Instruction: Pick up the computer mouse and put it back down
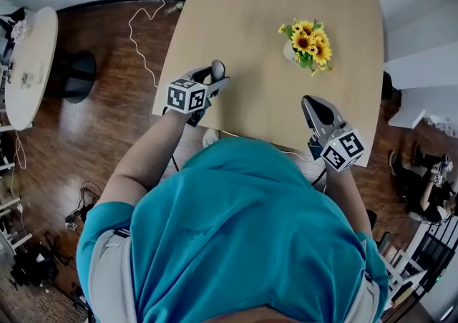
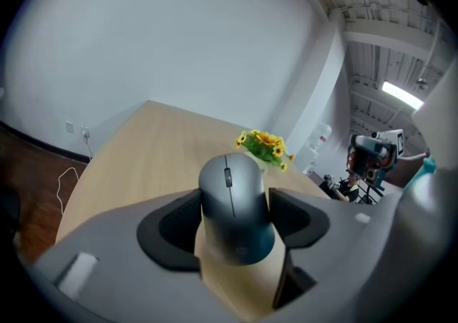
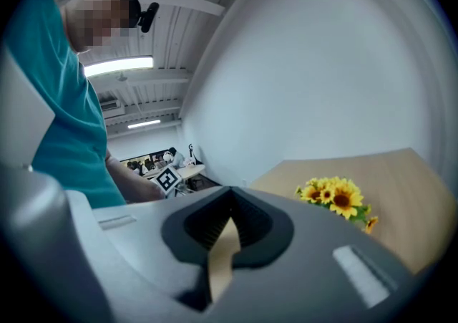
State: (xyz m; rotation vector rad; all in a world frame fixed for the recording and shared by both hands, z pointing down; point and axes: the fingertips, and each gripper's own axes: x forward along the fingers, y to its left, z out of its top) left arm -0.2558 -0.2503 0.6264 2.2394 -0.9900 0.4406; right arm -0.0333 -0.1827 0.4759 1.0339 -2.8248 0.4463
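Observation:
A grey computer mouse sits lengthwise between the black pads of my left gripper, which is shut on its sides, wheel end pointing away. In the head view the mouse pokes out of the left gripper over the near left part of the light wooden table. Whether the mouse touches the tabletop I cannot tell. My right gripper hovers over the table's near right edge, and in the right gripper view its jaws are shut with nothing between them.
A small pot of yellow sunflowers stands on the table's right half, also seen beyond the mouse. A white cable trails on the wooden floor left of the table, near a round white side table.

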